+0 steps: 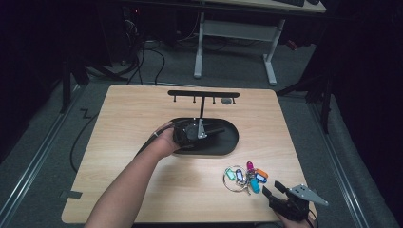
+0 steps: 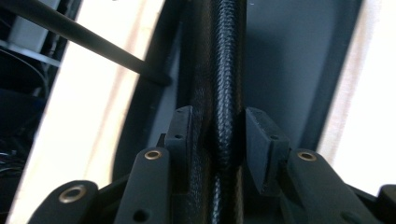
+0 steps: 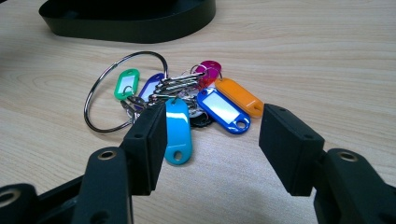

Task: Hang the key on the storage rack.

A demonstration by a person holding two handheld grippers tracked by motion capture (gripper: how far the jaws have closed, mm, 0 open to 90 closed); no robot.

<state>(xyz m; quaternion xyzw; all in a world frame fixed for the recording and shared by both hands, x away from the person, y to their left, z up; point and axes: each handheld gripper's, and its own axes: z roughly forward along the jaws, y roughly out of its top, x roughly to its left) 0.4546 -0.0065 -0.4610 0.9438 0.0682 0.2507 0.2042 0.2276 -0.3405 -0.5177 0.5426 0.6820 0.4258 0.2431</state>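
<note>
My left gripper (image 1: pixel 219 129) lies low over the black oval tray (image 1: pixel 228 142), pointing right. In the left gripper view a black braided strap (image 2: pixel 226 70) runs up between its pads (image 2: pixel 180 130); the pads stand close beside it, with a thin gap at the right one, so my left gripper (image 2: pixel 215 116) reads as open. A bunch of coloured key tags (image 1: pixel 247 178) on a large metal ring (image 3: pixel 100 88) lies on the table near the front right. My right gripper (image 1: pixel 272 187) rests just behind the tags (image 3: pixel 187 100), open (image 3: pixel 212 121), with nothing between its pads.
A black T-shaped rack (image 1: pixel 203 94) with small hooks rises from the tray's back. A small grey round thing (image 1: pixel 227 100) sits by its right end. The table's front edge runs close under my right hand. A desk frame and cables stand on the floor beyond.
</note>
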